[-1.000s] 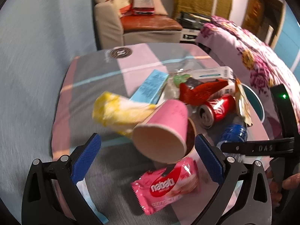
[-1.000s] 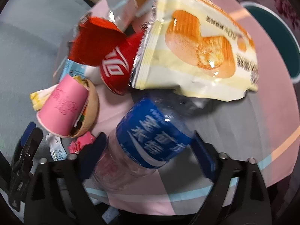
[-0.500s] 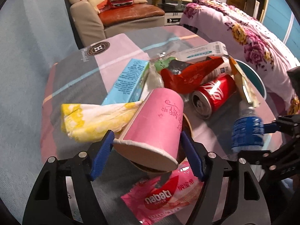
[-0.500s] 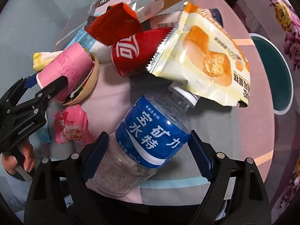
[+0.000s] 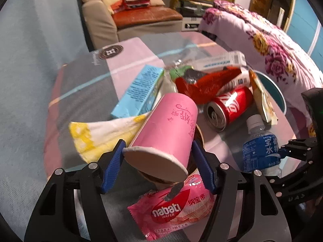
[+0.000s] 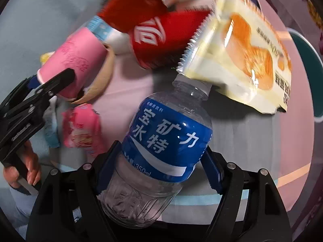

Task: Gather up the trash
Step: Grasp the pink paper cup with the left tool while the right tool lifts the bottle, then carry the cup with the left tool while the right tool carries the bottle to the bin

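My left gripper [image 5: 158, 166] is shut on a pink paper cup [image 5: 165, 133], its base toward the camera; the cup also shows in the right wrist view [image 6: 74, 60]. My right gripper [image 6: 159, 165] is shut on a clear plastic bottle with a blue label [image 6: 163, 141], seen at the right of the left wrist view [image 5: 260, 147]. On the round table [image 5: 80, 80] lie a red cola can [image 5: 228, 109], a red wrapper [image 5: 203, 84], a pink wafer packet [image 5: 175, 209], a yellow-white wrapper [image 5: 105, 135], a blue carton [image 5: 139, 90] and a cake packet [image 6: 246, 46].
A teal bin rim [image 5: 276, 94] stands past the table's right edge, also seen in the right wrist view [image 6: 308, 64]. A flowered bed [image 5: 262, 44] and a sofa [image 5: 129, 20] lie beyond. A brown bowl [image 6: 103, 74] sits under the cup.
My left gripper closed in on the pink cup and now grips it. My right gripper has lifted the bottle off the table and tilted it more upright.
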Tool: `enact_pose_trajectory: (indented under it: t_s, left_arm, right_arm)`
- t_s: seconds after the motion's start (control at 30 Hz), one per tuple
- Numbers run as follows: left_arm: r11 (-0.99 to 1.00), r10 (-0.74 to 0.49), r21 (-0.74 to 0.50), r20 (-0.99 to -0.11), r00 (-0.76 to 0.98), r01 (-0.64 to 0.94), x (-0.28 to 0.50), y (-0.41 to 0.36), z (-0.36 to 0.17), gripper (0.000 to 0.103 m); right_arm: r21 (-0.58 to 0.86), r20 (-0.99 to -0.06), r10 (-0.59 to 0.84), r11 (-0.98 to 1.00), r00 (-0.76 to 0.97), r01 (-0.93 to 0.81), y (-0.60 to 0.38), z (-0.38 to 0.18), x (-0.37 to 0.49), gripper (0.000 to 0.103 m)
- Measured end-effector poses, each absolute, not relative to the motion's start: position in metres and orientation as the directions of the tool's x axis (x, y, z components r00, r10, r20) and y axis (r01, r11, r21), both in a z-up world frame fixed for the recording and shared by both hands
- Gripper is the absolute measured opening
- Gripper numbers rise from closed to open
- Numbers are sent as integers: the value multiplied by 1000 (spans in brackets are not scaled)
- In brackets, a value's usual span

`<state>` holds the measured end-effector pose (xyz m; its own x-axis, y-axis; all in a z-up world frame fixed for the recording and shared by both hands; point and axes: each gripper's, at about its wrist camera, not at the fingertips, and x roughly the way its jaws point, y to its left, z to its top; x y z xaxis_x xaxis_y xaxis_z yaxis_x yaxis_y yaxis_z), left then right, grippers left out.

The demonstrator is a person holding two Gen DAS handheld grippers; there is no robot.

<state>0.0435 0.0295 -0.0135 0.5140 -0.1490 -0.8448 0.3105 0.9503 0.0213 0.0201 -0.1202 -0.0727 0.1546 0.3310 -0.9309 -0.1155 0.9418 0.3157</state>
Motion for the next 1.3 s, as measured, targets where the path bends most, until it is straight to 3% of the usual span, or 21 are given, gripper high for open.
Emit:
enact_pose_trajectory:
  t_s: [0.47, 0.7, 1.0, 1.3]
  left_arm:
    - [979, -152, -32, -779, 609, 204, 25, 54, 40, 68]
    - [974, -187, -65, -768, 613, 215, 24, 42, 49, 68]
    - [939, -278, -88, -761, 586, 331, 29, -21, 51, 68]
    - [886, -324, -61, -791, 519, 459, 62, -132, 34, 68]
  right_arm:
    - [407, -826, 463, 884, 320, -228, -154, 27, 20, 73]
    - [337, -795, 414, 909, 443, -245, -178, 74, 17, 73]
    - [251, -814, 238, 967, 529, -48, -256, 64, 25, 73]
    - [197, -835, 107, 974, 540, 113, -352, 30, 32, 73]
